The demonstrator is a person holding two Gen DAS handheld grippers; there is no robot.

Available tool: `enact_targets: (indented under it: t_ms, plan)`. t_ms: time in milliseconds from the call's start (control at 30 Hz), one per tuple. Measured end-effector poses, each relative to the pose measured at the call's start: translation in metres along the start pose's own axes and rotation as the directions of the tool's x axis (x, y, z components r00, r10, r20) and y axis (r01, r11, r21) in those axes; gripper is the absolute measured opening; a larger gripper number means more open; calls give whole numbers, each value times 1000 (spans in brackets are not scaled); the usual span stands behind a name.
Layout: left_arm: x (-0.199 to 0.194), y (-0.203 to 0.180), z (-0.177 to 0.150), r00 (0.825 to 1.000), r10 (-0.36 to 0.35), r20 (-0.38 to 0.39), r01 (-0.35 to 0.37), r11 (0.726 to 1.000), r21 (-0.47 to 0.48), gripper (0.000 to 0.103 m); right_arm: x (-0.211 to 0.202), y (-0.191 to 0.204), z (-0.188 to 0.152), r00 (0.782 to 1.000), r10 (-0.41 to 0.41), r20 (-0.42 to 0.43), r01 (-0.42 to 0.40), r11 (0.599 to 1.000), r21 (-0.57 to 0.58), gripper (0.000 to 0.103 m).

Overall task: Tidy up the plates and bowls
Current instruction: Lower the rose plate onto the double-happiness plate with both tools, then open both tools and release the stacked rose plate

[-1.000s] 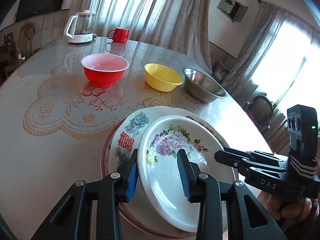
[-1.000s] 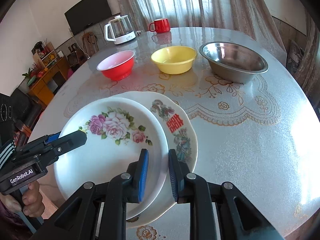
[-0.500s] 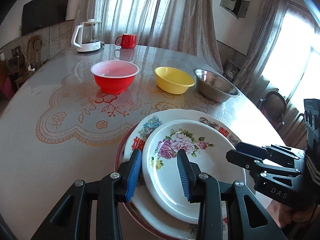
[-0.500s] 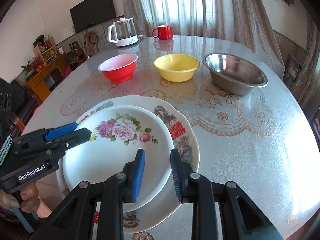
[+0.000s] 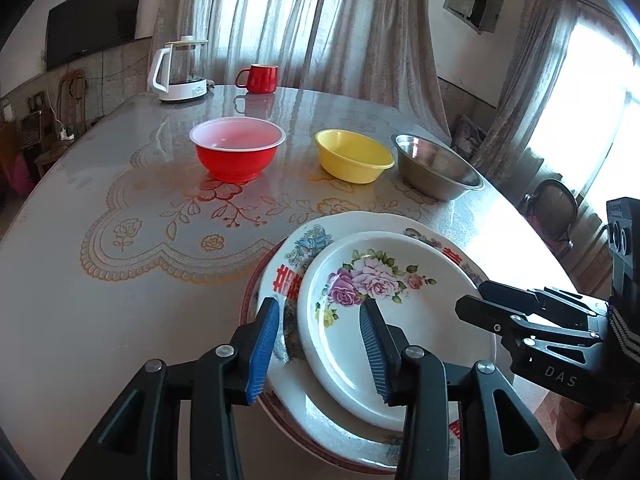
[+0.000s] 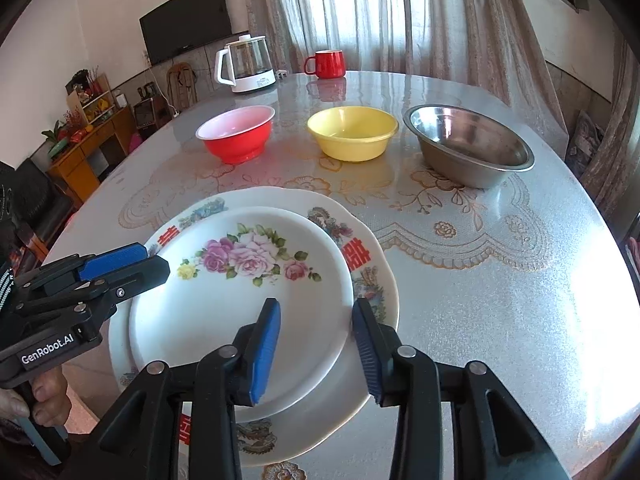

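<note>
Now the rose plate (image 6: pixel 240 300) lies stacked on the larger scalloped plate (image 6: pixel 372 280) at the table's (image 6: pixel 500 300) near edge, with bare tabletop between the stack and the red bowl (image 6: pixel 236 136), yellow bowl (image 6: pixel 352 132) and steel bowl (image 6: pixel 468 144). Both the left gripper (image 5: pixel 318 344) and right gripper (image 6: pixel 316 348) hang level, fingers wide, straddling the rose plate's rim, holding nothing.
</note>
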State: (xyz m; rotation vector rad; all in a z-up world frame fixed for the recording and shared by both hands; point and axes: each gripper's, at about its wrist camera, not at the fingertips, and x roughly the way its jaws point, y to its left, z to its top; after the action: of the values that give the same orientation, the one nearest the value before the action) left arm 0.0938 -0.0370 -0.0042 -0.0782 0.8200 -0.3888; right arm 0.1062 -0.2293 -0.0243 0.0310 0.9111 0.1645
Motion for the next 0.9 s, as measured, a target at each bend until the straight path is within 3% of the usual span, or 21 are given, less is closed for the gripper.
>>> enact_targets:
  t_ms: [433,900]
  plan:
    - [-10,-3,4,999,44,27,-45,999,26,48,-2,-7,0,999,35,4,-35,998,50,39]
    - [-2,-14,13,999,42,8,-42,997,65,51,-9,-33,6,996,83,44,-90,981,174,39]
